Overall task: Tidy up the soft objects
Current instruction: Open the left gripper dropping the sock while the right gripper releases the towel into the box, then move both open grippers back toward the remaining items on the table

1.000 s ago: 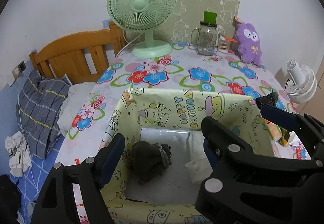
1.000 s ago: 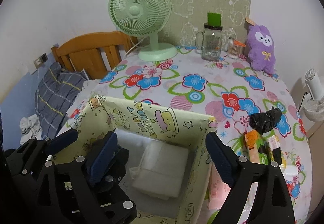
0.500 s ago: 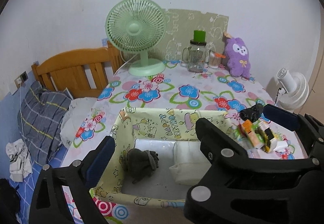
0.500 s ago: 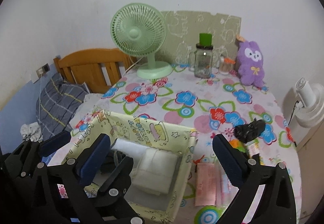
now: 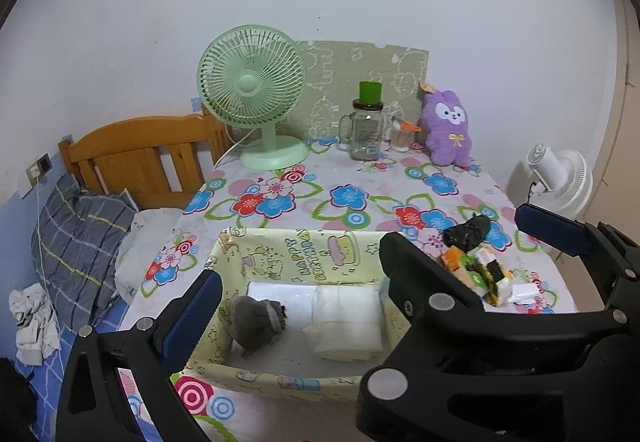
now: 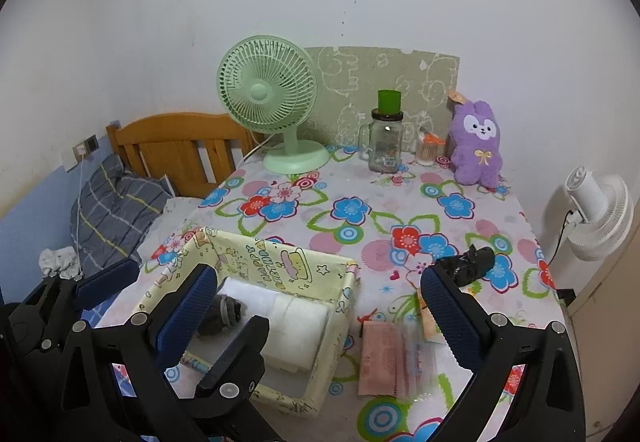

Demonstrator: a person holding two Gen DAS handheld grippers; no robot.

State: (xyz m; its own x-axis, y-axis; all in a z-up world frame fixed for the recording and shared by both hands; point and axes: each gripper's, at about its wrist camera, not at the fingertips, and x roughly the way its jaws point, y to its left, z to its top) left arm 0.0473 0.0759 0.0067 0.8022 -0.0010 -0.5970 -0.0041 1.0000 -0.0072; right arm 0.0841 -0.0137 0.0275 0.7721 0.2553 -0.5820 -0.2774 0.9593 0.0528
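Yellow cartoon-print fabric box (image 5: 304, 254): grey bundled sock (image 5: 256, 322), folded white cloth (image 5: 348, 322) partly hidden by gripper. Left gripper (image 5: 300, 274), right gripper (image 6: 320, 306): spread wide, empty.

Sock (image 5: 258, 324) and towel (image 5: 348, 322) are lying in box (image 5: 280, 247), frame centre; fan (image 5: 256, 98), jar (image 5: 366, 130), plush (image 5: 448, 130) standing behind it.
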